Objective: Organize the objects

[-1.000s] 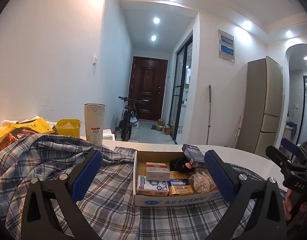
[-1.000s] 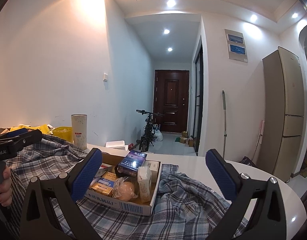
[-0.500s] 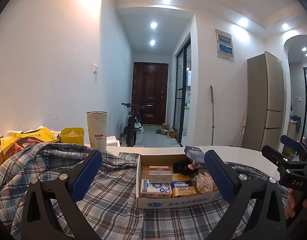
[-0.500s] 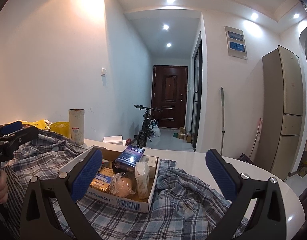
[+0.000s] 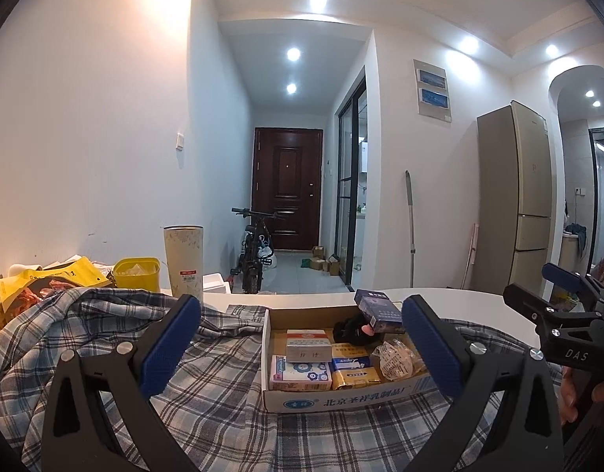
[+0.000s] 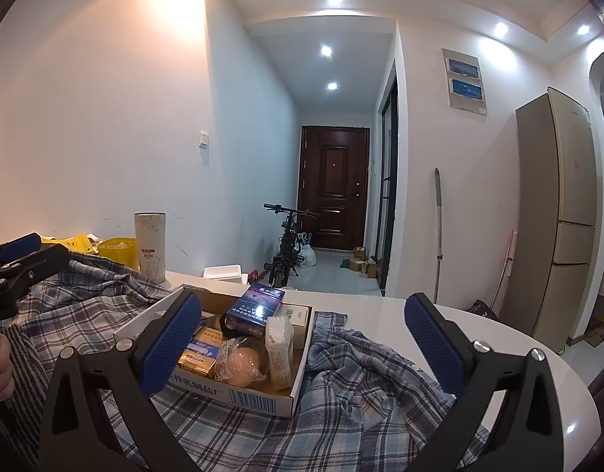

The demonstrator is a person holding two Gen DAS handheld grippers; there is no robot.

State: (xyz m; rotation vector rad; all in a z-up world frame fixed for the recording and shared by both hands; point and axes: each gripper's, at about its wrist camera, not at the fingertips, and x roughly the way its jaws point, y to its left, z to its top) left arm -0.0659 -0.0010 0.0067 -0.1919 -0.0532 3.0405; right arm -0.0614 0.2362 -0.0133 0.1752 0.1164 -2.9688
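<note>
A shallow cardboard box (image 5: 341, 399) rests on a blue-grey plaid shirt (image 5: 207, 413) spread over the white table. Inside lie a dark blue carton (image 5: 376, 308), a grey-white packet (image 5: 306, 344), a flowered box (image 5: 300, 371), yellow packs (image 5: 355, 377), a wrapped bun (image 5: 394, 358) and a black item (image 5: 351, 328). My left gripper (image 5: 302, 344) hovers open in front of the box, holding nothing. The right gripper (image 5: 557, 314) is at the far right. In the right wrist view my right gripper (image 6: 304, 340) is open over the box (image 6: 239, 393) and the shirt (image 6: 361, 393). The left gripper (image 6: 19, 267) is at the left edge.
A tall speckled tumbler (image 5: 183, 259), a yellow tub (image 5: 137, 273) and yellow snack bags (image 5: 46, 283) stand behind the shirt at the left. Bare white tabletop (image 6: 380, 314) curves round to the right. A hallway with a bicycle (image 5: 256, 251) lies beyond, and a fridge (image 5: 514, 196) stands at the right.
Both views have drifted slightly as the hands shifted. The box and its contents have not moved, and both grippers stay open and empty.
</note>
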